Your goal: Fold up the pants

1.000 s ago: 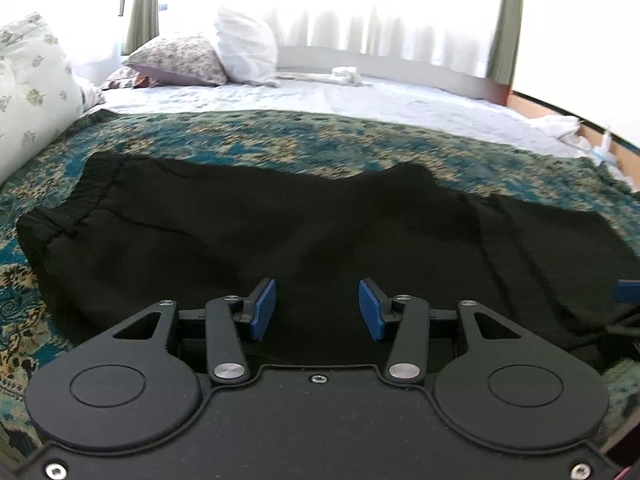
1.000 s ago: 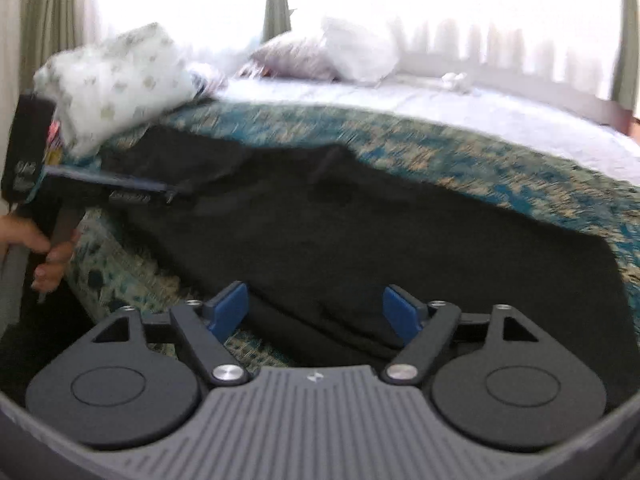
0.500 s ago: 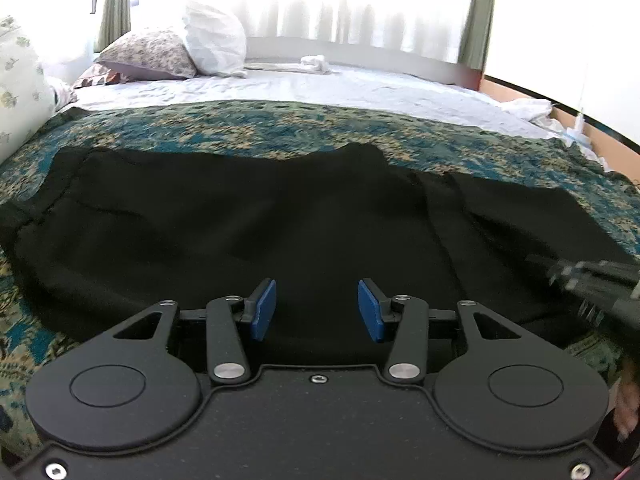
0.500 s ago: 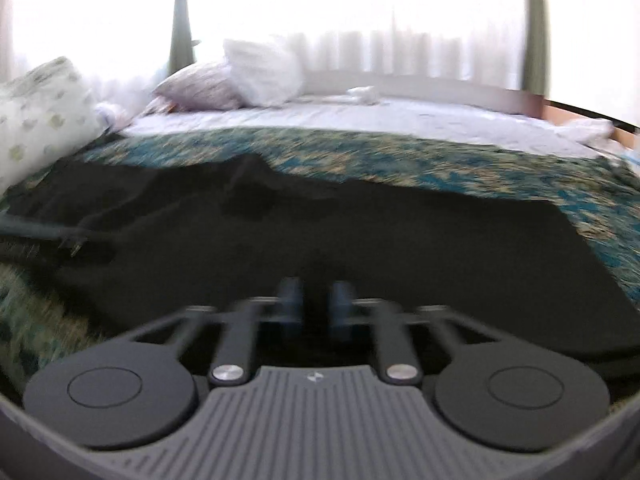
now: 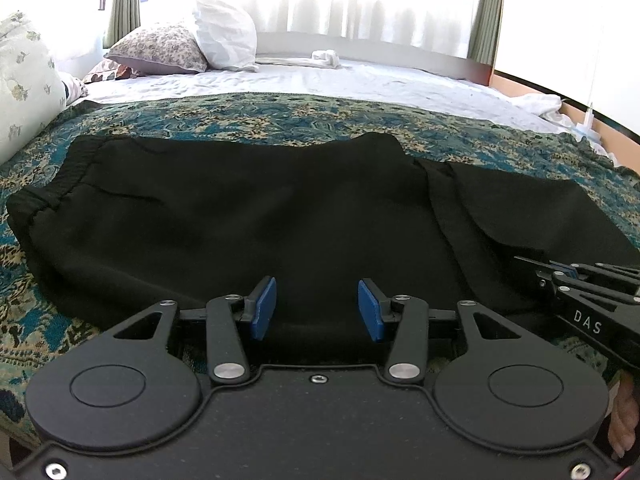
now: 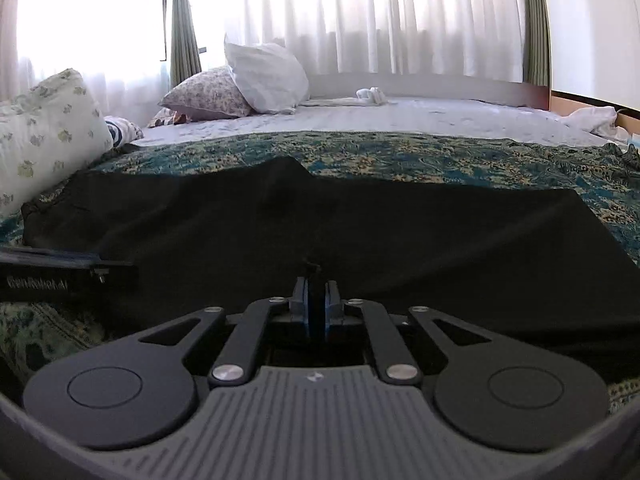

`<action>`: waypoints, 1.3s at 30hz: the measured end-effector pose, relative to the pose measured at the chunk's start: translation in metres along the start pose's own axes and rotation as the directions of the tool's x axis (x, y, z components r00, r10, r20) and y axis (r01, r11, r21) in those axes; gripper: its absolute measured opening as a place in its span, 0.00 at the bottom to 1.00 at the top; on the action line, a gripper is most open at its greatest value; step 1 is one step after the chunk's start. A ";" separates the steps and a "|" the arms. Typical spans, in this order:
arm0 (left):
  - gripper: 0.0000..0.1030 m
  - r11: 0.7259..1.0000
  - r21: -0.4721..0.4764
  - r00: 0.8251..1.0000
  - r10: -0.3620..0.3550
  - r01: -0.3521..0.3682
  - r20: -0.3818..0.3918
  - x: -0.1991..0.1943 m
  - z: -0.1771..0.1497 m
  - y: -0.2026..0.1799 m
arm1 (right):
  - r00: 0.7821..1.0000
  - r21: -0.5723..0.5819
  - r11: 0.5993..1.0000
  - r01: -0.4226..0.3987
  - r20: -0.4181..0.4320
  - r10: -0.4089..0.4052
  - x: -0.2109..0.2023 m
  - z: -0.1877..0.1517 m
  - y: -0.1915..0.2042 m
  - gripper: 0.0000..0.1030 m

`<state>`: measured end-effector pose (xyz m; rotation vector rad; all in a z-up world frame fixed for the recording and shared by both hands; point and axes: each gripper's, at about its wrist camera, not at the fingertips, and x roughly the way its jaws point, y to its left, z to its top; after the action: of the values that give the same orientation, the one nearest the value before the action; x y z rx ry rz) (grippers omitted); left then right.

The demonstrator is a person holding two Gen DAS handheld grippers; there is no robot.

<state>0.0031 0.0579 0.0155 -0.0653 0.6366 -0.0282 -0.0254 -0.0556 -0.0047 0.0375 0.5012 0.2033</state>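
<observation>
Black pants lie flat across the patterned bedspread. Right gripper jaws clenched on the near hem fabric; left gripper jaws released, straddling the near edge. Cloth looks soft and limp, so pinch edges or waistband.

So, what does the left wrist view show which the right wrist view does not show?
Only the left wrist view: the left claw with its blue pads apart over the near edge of the black pants, the elastic waistband, the right claw seen from the side, and part of a hand below it. Only the right wrist view: the right claw's pads from behind; they have just been closing and now seem to pinch the fabric. Both: the black pants on the patterned bedspread, pillows, white curtains.
</observation>
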 end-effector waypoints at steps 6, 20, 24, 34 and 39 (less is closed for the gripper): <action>0.47 1.000 0.026 1.000 0.010 -0.010 0.004 0.002 -0.004 -0.007 | 1.000 -0.009 1.000 -0.001 0.010 0.001 -0.006 -0.006 0.004 0.10; 0.49 0.998 0.052 1.000 0.019 -0.019 0.015 0.004 -0.007 -0.012 | 0.999 0.064 0.997 -0.054 0.006 0.053 -0.006 -0.003 0.008 0.10; 0.49 0.999 0.051 1.000 0.017 -0.018 0.014 0.005 -0.008 -0.012 | 0.997 0.061 0.995 -0.076 0.006 0.076 -0.005 -0.002 0.017 0.10; 0.50 0.999 0.050 1.000 0.017 -0.018 0.015 0.004 -0.008 -0.011 | 0.998 0.011 0.998 -0.067 0.001 0.067 -0.001 -0.009 0.035 0.11; 0.53 0.999 0.047 1.000 0.016 -0.017 0.014 0.004 -0.007 -0.010 | 0.997 0.029 0.996 -0.080 -0.007 0.080 0.001 -0.004 0.036 0.11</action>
<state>0.0019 0.0471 0.0083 -0.0143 0.6222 -0.0272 -0.0333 -0.0206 -0.0061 0.0851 0.5108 0.2744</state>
